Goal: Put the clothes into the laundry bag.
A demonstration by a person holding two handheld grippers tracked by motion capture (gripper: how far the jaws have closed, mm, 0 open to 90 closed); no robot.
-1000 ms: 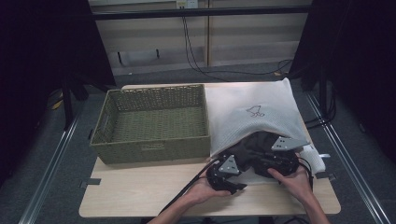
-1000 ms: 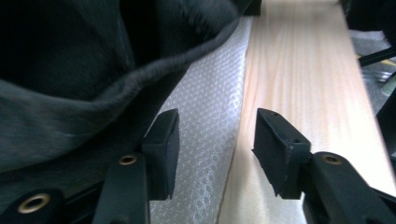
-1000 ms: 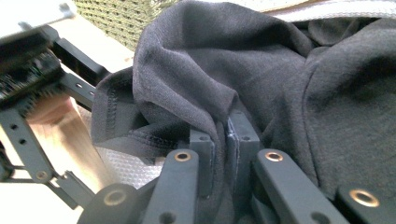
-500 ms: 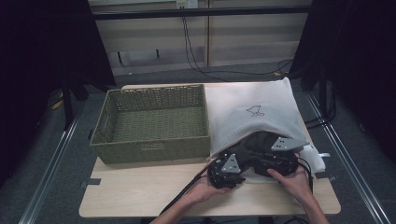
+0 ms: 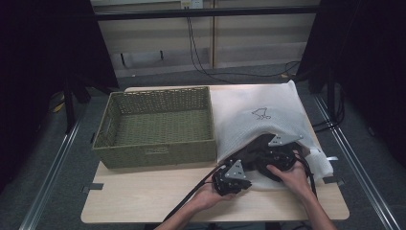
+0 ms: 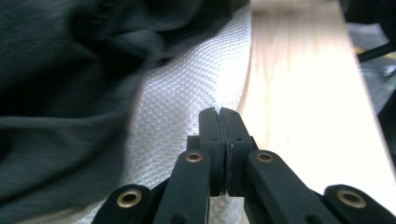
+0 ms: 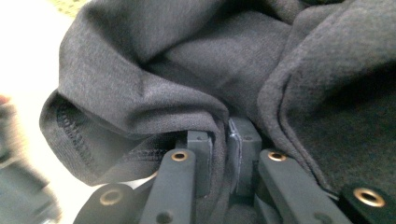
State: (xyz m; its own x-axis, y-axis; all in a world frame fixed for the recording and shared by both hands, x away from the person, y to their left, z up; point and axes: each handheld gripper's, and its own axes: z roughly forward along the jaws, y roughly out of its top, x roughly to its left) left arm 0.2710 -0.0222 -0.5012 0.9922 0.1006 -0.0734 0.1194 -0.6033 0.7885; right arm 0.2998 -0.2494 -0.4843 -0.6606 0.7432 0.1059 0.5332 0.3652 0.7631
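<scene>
In right gripper view [image 7: 219,140], pinched dark garment [image 7: 187,70].

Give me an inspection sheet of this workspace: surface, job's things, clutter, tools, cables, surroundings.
Surface: light wooden table, bare along the front left.
Job's things: empty green woven basket at left; white mesh bag at right; dark grey garment at the bag's near opening.
Clutter: nothing seen.
Tools: left tool with jaws shut on the white mesh bag's edge; right tool clamped on a fold of the dark grey garment.
Cables: black cable trails from the left tool off the table's front; more cables on the floor behind.
Surroundings: dark curtains both sides, pale wall panels behind.
</scene>
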